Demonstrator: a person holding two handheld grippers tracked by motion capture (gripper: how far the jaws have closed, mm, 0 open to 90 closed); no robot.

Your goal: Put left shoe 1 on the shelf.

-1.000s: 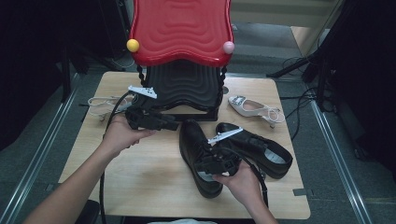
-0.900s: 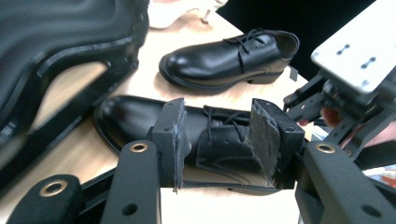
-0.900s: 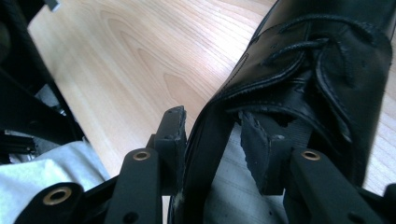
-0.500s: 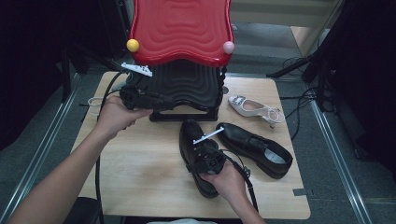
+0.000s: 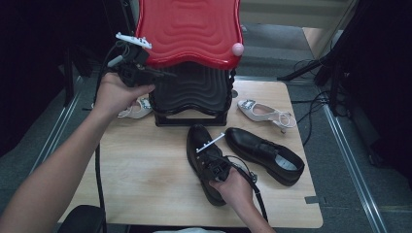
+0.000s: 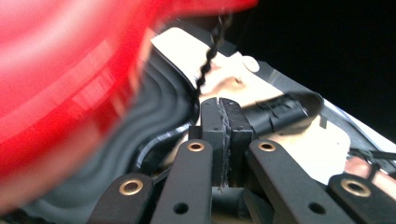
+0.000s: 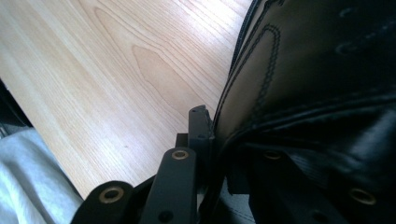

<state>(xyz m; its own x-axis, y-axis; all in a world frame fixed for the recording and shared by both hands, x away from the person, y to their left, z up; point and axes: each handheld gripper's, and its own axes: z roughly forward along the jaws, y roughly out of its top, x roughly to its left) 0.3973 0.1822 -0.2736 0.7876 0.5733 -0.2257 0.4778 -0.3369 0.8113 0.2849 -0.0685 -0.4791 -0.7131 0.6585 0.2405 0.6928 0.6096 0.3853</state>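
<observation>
Right gripper [image 5: 210, 154] clamped on a black shoe [image 5: 204, 165] at the table's near side, left gripper [image 5: 165, 75] raised with nothing in it by the rack.

Nearest the person, the right gripper's jaws have just been closing and now pinch the side wall of the black shoe at its opening (one jaw outside the leather, the other inside); the shoe is glossy black leather with stitched seams and laces, lying toe away on the wooden table [image 5: 136, 184], with bare wood to its left up to the near edge. Just to its right lies a second black shoe [image 5: 265, 155], apart from it. Farther back, the black rack [image 5: 194, 97] with a red wavy top [image 5: 189, 29] stands between two white shoes [image 5: 265, 112]. The left gripper's jaws have just been closing and meet on nothing beside the red top. No writing is legible.
</observation>
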